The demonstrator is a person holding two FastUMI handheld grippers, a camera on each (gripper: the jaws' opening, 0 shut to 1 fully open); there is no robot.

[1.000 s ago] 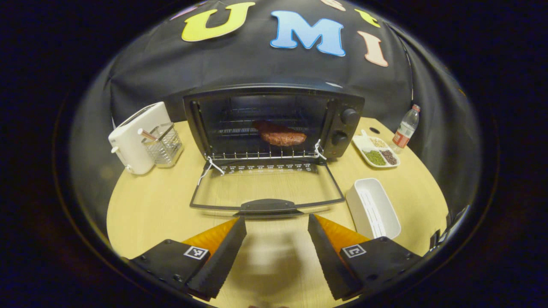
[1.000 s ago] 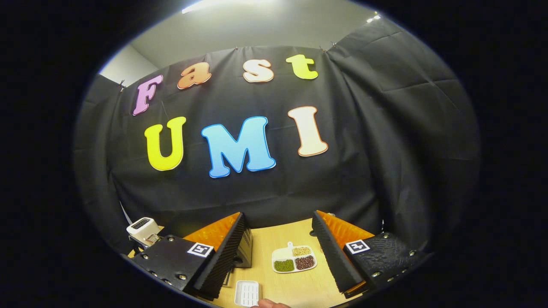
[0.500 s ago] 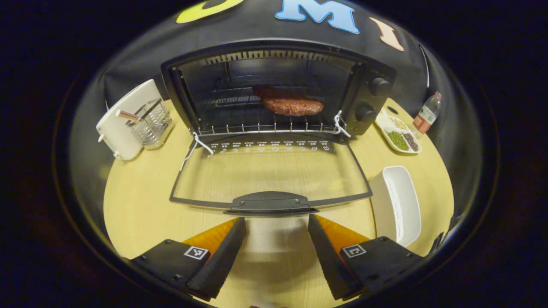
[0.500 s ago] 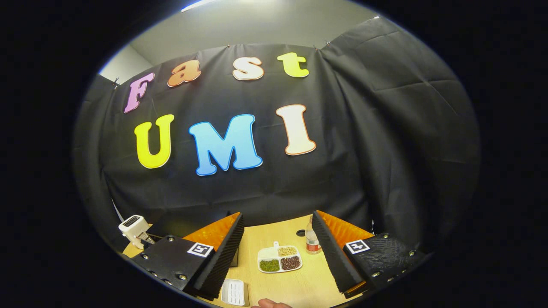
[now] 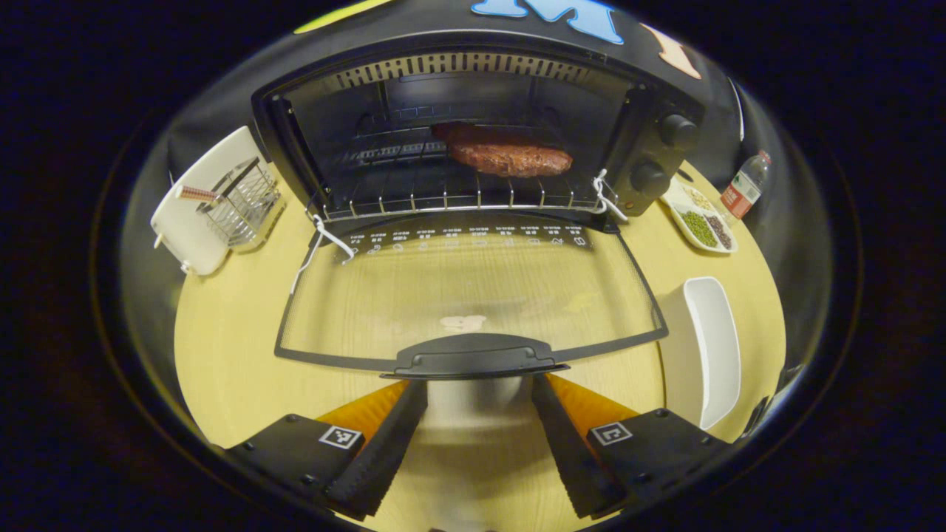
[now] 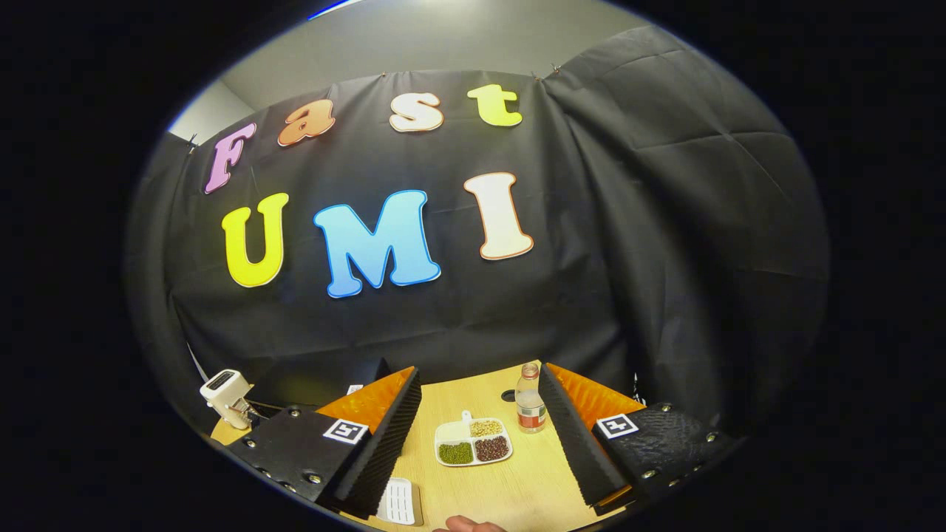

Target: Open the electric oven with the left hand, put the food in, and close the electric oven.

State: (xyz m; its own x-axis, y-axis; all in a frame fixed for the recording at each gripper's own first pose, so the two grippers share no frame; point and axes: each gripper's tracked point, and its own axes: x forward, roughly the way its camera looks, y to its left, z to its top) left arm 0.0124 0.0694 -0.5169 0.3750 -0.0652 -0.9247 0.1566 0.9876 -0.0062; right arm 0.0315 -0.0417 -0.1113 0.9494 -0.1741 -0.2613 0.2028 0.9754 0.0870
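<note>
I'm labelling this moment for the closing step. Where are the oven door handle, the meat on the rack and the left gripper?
oven door handle (image 5: 473,355), left gripper view, middle of the grip.
meat (image 5: 510,157), left gripper view, its top surface.
left gripper (image 5: 479,391), left gripper view, midway between its fingertips.

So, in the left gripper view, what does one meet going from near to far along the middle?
left gripper → door handle → glass door → wire rack → meat
</note>
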